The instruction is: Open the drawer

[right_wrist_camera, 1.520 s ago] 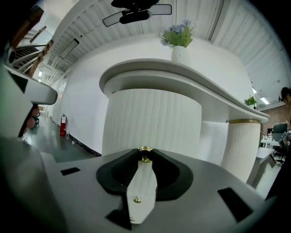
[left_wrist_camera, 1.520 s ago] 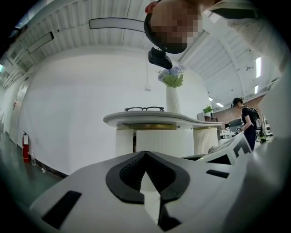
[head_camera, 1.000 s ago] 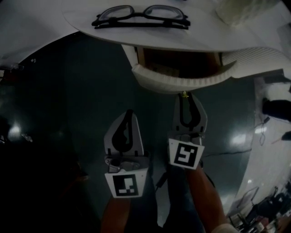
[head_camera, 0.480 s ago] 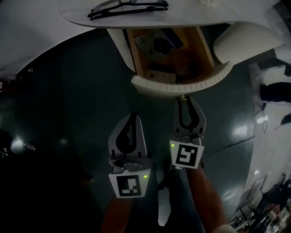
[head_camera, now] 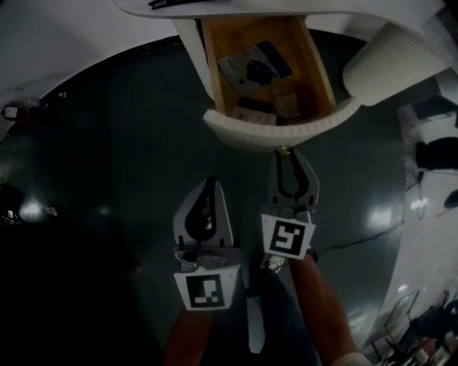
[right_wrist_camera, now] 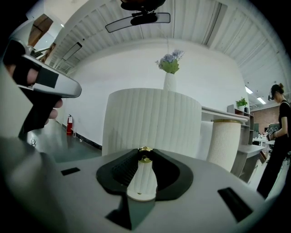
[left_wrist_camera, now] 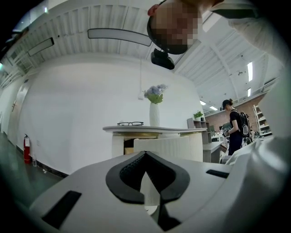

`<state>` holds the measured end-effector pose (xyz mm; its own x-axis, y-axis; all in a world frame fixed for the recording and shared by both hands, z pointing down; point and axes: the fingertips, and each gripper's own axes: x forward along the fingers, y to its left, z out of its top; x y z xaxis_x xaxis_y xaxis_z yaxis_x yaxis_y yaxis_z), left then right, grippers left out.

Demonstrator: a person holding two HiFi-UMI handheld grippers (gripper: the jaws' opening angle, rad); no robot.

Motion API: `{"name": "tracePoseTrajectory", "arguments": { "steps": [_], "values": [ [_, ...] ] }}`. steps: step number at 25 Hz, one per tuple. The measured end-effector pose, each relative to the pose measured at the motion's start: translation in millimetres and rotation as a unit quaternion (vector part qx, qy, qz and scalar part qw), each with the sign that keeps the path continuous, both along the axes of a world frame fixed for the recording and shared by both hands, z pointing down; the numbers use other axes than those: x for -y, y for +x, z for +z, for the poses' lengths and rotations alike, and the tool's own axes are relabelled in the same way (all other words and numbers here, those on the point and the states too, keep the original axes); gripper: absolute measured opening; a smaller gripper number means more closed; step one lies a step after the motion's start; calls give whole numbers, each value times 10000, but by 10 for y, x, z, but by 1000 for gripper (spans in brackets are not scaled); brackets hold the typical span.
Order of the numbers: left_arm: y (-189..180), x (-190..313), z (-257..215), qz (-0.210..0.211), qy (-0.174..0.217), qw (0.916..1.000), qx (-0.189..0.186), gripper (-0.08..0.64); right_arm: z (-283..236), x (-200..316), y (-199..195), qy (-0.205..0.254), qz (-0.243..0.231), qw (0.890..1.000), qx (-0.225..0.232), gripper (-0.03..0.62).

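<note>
The drawer (head_camera: 279,130) has a white ribbed curved front and a wooden inside, and it stands pulled out from under the round white table top (head_camera: 286,8). Inside lie a pale packet with a black item (head_camera: 254,66) and a dark flat thing (head_camera: 255,106). My right gripper (head_camera: 288,153) is shut on the small brass knob (right_wrist_camera: 145,154) at the middle of the drawer front (right_wrist_camera: 152,120). My left gripper (head_camera: 207,183) hangs further back to the left, shut, nothing between its tips, apart from the drawer front (left_wrist_camera: 168,148).
Black glasses (left_wrist_camera: 130,123) and a white vase of flowers (left_wrist_camera: 154,113) stand on the table top. A ribbed white cylinder (head_camera: 390,61) stands right of the drawer. A person (right_wrist_camera: 277,132) stands far right. A thin cable (head_camera: 358,239) crosses the dark floor.
The drawer has slid further out from under the table top, baring more of its wooden inside. Both grippers have drawn back with it, the right one still on the knob.
</note>
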<state>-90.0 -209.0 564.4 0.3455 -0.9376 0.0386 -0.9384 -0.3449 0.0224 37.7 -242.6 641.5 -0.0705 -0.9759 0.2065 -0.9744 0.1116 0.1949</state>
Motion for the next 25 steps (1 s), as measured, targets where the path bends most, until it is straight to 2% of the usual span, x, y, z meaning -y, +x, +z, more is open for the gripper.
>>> {"name": "tracePoseTrajectory", "arguments": {
  "steps": [7,14,21,25],
  "values": [
    [-49,-248,-46,-245,-41,9997,23,2,3,0,1,-92,11,9999,91,102],
    [-99,-283,-157,-289,2,9996,46,2,-69,-13,-42,-98,-101,9997,218,110],
    [-73,-236,-411,-267,91,9996,22,2,-379,-84,-53,76,-204,9994,260,117],
    [-45,-159,-647,-251,95,9996,-5,2,-761,-134,-52,247,-265,9986,398,117]
  ]
}}
